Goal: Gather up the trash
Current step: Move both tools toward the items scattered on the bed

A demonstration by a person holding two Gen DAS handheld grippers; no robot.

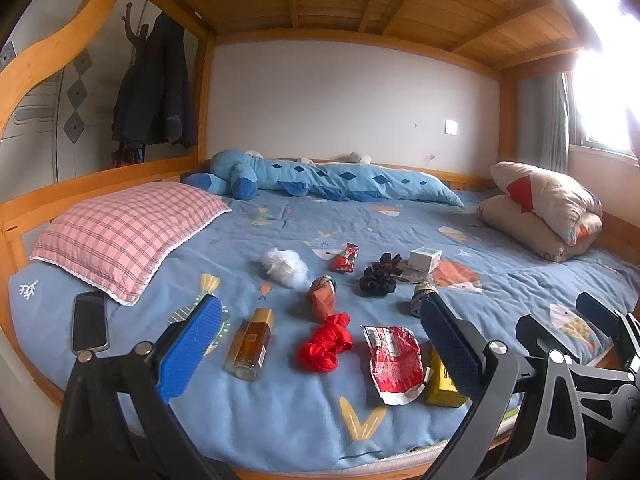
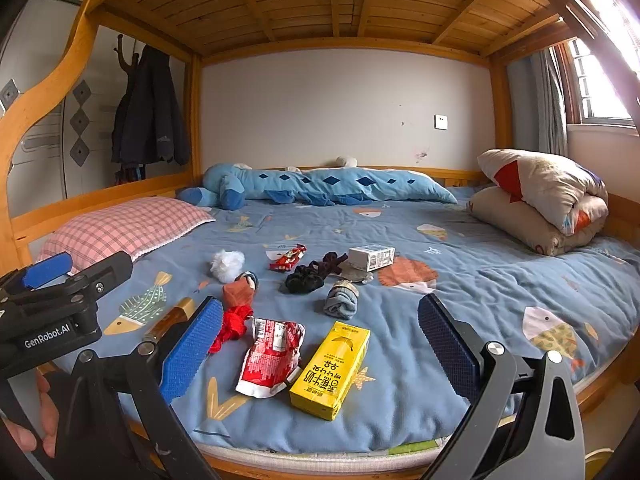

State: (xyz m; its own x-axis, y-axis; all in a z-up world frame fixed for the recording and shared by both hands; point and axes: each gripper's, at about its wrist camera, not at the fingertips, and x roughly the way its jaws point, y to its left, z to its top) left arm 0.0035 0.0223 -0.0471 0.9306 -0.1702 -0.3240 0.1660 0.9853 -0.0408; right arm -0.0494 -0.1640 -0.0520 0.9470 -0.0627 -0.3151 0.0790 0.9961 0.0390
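Both the left hand-held gripper (image 1: 320, 344) and right hand-held gripper (image 2: 320, 354) hover agape above the bed (image 2: 460, 280), where a crumpled red wrapper (image 2: 272, 356), likely light and crinkly, best pinched at its edge, lies just beside a yellow carton (image 2: 332, 370).

In the left wrist view the left tool's finger (image 1: 452, 344) hides most of the yellow carton (image 1: 440, 380); window (image 1: 600, 60) glare washes out the corner.

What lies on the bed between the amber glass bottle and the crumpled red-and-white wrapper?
A knotted red cloth bundle lies between the bottle and the wrapper, apart from both; clearest in the left wrist view.
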